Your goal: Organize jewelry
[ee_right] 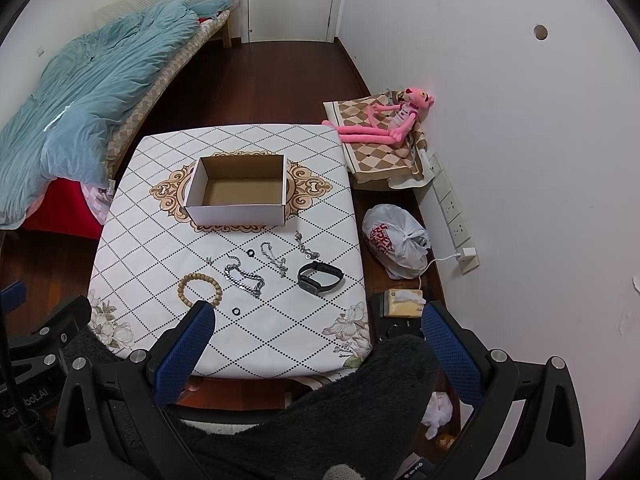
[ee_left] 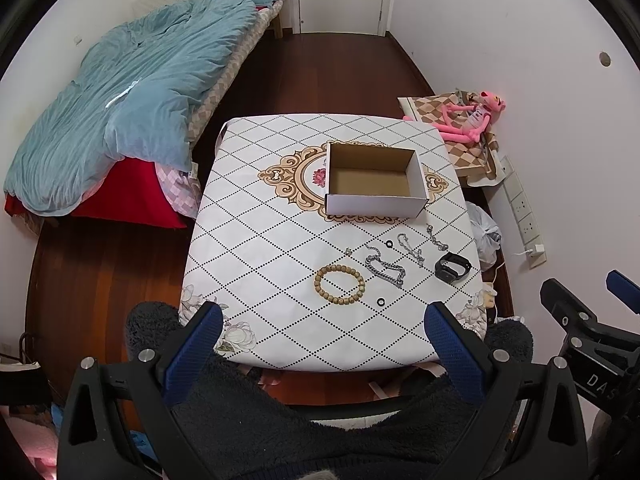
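An open, empty cardboard box (ee_left: 374, 204) (ee_right: 236, 212) stands mid-table. In front of it lie a wooden bead bracelet (ee_left: 339, 284) (ee_right: 199, 286), a thick silver chain bracelet (ee_left: 386, 270) (ee_right: 244, 278), two thin silver chains (ee_left: 412, 248) (ee_right: 274, 258), a black smart band (ee_left: 452, 267) (ee_right: 320, 277), two small black rings (ee_left: 381, 302) (ee_right: 237, 311) and a tiny clasp (ee_left: 348, 251). My left gripper (ee_left: 324, 322) and right gripper (ee_right: 318, 320) are both open and empty, held above the table's near edge.
The table (ee_left: 280, 320) has a diamond-pattern cloth. A bed with a blue quilt (ee_left: 132, 92) is at the left. A pink plush toy (ee_right: 384, 120), a white plastic bag (ee_right: 396, 240) and a wall power strip (ee_right: 452, 208) are at the right.
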A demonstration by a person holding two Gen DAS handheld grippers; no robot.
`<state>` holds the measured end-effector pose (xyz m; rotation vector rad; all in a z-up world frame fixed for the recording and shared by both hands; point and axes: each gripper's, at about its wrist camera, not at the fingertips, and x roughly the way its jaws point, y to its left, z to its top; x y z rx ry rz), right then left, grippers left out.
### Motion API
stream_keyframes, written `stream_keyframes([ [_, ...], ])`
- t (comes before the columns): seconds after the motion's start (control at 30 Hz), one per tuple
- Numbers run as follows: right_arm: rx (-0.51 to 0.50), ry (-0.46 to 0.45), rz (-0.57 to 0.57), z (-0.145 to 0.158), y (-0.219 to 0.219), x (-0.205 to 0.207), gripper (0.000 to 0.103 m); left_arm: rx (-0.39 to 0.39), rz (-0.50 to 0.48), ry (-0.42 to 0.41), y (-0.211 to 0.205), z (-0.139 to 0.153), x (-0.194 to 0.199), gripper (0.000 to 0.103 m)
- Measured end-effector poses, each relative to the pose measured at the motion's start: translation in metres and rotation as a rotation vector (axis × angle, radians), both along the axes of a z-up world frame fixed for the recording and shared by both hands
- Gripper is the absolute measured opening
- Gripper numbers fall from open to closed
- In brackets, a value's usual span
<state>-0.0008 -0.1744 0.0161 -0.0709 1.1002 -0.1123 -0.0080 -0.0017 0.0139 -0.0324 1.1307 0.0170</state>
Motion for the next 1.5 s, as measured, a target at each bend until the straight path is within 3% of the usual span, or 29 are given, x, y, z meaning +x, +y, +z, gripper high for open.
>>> stream_keyframes([
  [1.5,-0.011,-0.029,0.003,0.013,-0.004,-0.003,0.103,-0.01,0.0,-0.015,-0.005,0.012,0.001,0.103],
])
